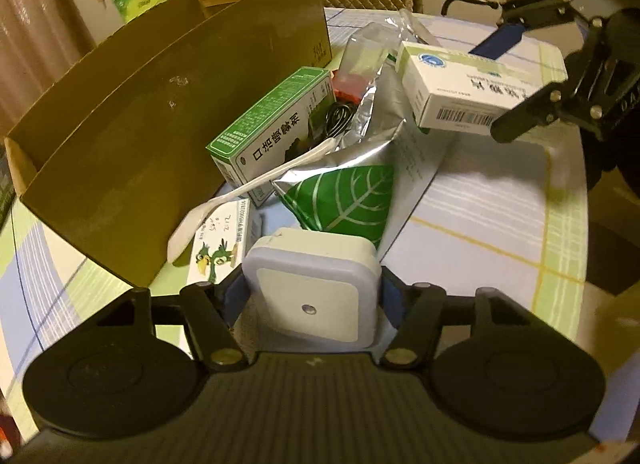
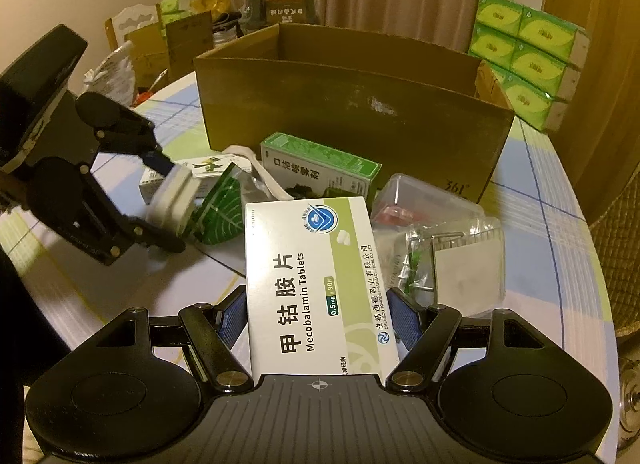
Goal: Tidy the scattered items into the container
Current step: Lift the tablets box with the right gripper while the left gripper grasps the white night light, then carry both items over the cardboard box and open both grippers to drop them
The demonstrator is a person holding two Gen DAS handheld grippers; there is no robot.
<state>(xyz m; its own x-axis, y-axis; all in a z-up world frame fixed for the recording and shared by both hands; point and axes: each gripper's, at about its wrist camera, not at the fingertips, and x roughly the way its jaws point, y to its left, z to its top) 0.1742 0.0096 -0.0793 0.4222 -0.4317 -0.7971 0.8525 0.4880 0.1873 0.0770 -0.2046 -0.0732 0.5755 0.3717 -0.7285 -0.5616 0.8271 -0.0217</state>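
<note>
Left gripper (image 1: pixel 312 304): jaws set against both sides of white square night light (image 1: pixel 314 296), just above tablecloth (image 1: pixel 480 232) beside the clutter. Right gripper (image 2: pixel 318 322): clamped on Mecobalamin tablet box (image 2: pixel 312 288), held aloft. Pick-up step, probably; next, carry both over cardboard box (image 2: pixel 352 111) wall and release inside. Night light: smooth, rounded corners, small central sensor.

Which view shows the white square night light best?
The left wrist view: the night light fills the frame's centre, face-on, between the left gripper's pads. The right wrist view shows it only edge-on and blurred.
</note>
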